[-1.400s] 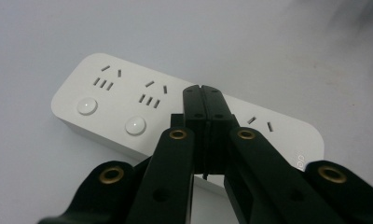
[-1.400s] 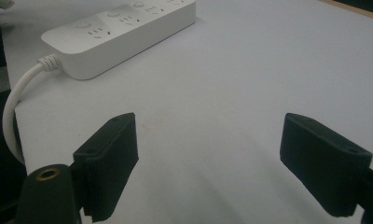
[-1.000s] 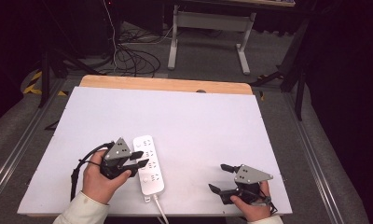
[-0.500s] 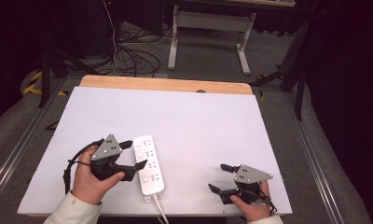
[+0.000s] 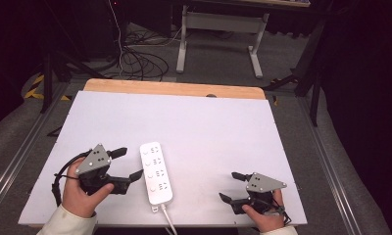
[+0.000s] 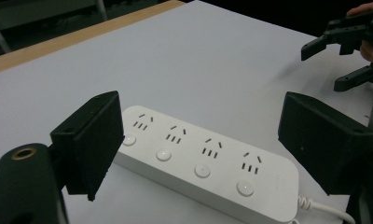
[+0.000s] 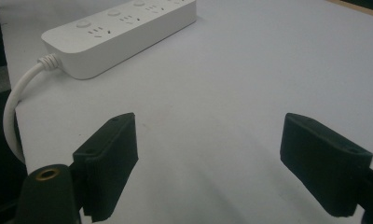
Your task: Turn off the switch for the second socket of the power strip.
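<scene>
Plainly, nothing is being held yet: the white power strip [image 5: 156, 173] is lying flat near the front edge of the white table [image 5: 199, 122], its cable [image 5: 168, 223] trailing off that edge toward the person. The left gripper [image 5: 127, 165] is hovering just beside the strip's left long side, its jaws standing wide open and empty; in the left gripper view the power strip [image 6: 208, 172] is sitting between and just beyond the two black pads, untouched. The right gripper [image 5: 232, 186] is resting well to the strip's right, also spread wide with nothing between its jaws, pointing back toward the strip's cable end [image 7: 24, 98]. Judging by this, the work is sitting at the approach stage: lining up is nearly done on the left side, while closing on the strip and moving it are both remaining.
</scene>
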A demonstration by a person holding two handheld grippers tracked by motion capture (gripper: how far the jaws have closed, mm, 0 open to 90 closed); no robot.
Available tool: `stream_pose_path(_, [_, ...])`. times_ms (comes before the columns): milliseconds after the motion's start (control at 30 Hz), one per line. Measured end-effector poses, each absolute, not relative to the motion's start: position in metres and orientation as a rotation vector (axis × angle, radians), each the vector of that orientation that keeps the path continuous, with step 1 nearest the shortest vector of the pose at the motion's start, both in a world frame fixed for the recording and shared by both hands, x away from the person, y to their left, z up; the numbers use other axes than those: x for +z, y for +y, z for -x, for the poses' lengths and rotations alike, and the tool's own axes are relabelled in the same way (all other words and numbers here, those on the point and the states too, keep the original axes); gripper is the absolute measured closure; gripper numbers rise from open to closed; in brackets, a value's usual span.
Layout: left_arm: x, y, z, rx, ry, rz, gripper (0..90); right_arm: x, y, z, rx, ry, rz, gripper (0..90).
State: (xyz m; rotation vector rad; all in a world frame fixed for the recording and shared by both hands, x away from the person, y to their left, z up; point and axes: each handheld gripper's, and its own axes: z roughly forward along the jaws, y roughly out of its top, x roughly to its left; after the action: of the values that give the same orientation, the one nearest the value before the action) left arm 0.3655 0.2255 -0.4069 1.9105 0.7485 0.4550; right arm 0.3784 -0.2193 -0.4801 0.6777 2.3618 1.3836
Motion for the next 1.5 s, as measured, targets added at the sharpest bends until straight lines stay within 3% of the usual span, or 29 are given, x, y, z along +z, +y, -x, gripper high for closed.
stream_pose_path(500, [-0.426, 0.259, -0.349, 0.552, 0.729, -1.85, 9.2, -0.48, -0.219, -0.378, 1.382, 2.364, -0.666, 18.7])
stream_pose_path(1500, [-0.473, 0.308, -0.336, 0.565, 0.849, -1.873, 7.3, -0.479, -0.22, -0.377, 1.377, 2.364, -0.665, 16.4])
